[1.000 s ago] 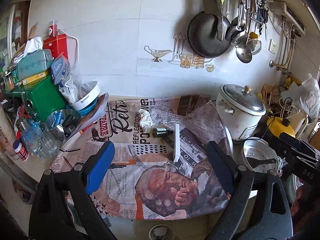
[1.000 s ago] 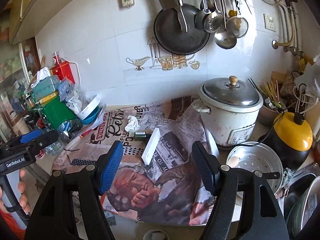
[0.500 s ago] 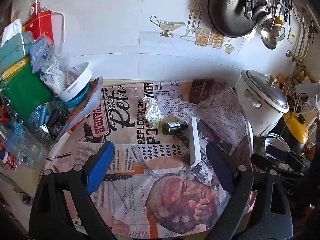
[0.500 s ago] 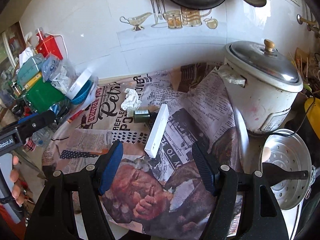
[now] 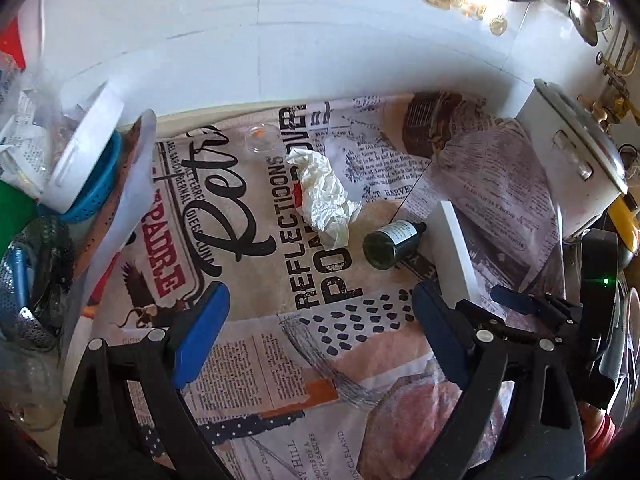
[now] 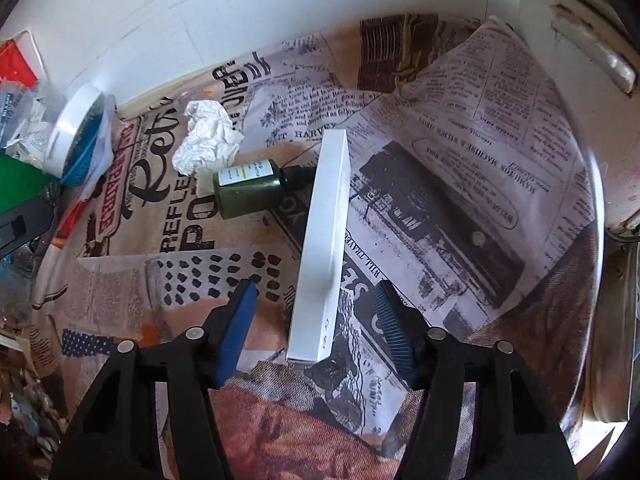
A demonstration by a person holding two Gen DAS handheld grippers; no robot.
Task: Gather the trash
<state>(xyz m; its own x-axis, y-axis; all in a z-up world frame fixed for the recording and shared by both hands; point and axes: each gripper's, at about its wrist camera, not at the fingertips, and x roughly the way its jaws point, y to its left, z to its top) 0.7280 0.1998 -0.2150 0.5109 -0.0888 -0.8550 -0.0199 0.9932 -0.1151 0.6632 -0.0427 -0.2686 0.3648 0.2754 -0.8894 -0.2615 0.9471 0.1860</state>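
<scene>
A crumpled white paper [image 5: 324, 196] lies on the newsprint-covered counter, with a small dark green bottle [image 5: 394, 238] on its side to its right and a long white box [image 5: 456, 250] beyond that. My left gripper [image 5: 320, 320] is open and empty, short of the paper and bottle. My right gripper [image 6: 316, 300] is open, its jaws on either side of the near end of the white box [image 6: 324, 240], not touching it. The bottle [image 6: 250, 188] and the paper [image 6: 208, 140] lie to the box's left. The right gripper also shows in the left wrist view [image 5: 532, 308].
A white rice cooker [image 6: 584, 80] stands at the right. A white and blue bowl stack [image 5: 86, 160], a metal strainer [image 5: 32, 280] and green boxes crowd the left. A small clear lid [image 5: 262, 138] lies near the tiled back wall.
Both grippers have moved forward and down toward the counter. The right gripper now straddles the near end of the white box. Both stay open.
</scene>
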